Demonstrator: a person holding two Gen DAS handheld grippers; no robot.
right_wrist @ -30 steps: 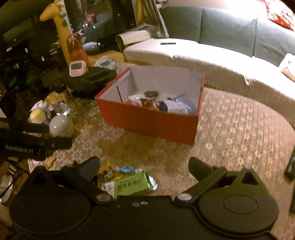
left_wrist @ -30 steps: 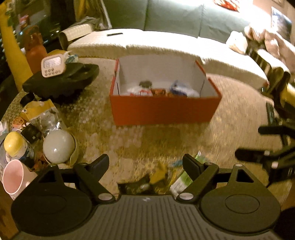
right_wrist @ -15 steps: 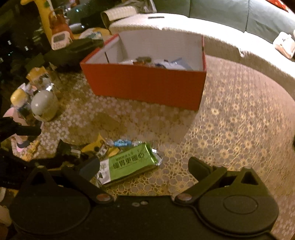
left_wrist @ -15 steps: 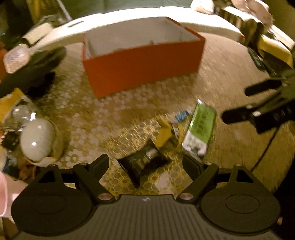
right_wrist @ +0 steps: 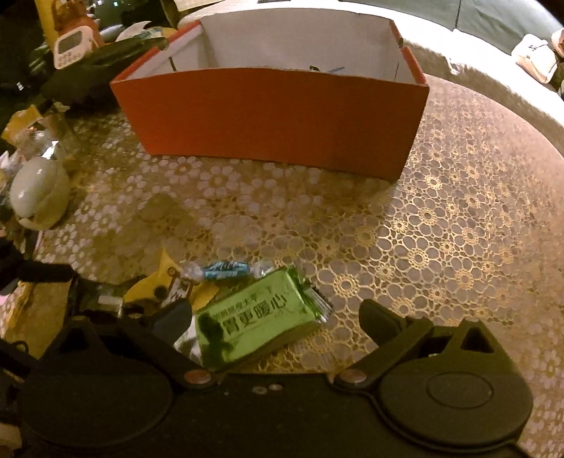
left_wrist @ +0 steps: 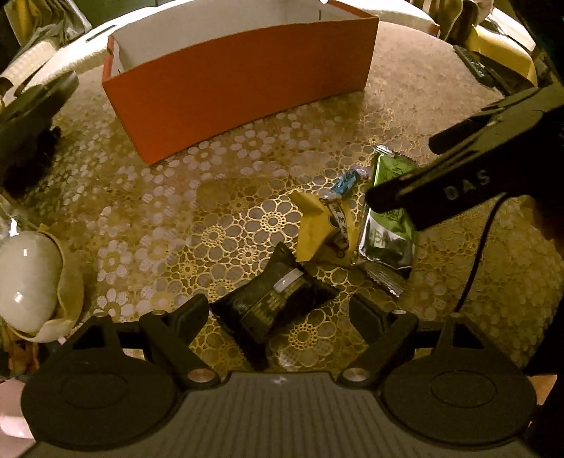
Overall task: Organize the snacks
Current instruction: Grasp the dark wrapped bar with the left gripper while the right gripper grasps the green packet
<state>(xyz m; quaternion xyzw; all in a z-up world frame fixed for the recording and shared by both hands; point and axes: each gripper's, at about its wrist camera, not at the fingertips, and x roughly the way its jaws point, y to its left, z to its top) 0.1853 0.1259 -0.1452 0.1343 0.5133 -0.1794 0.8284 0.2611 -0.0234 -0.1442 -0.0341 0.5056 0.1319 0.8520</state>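
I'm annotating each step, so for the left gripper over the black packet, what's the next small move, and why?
Probably lower a little and close. The left gripper is open with its fingers on either side of the black packet, which lies flat on the table, still outside the orange box.

PLACE: you are in a home living room | EVIDENCE: you face a counter under a gold floral lace cloth (right_wrist: 440, 225) | a cushioned sofa (right_wrist: 493, 24) behind it | a small timer clock (right_wrist: 68, 47) among household clutter at left
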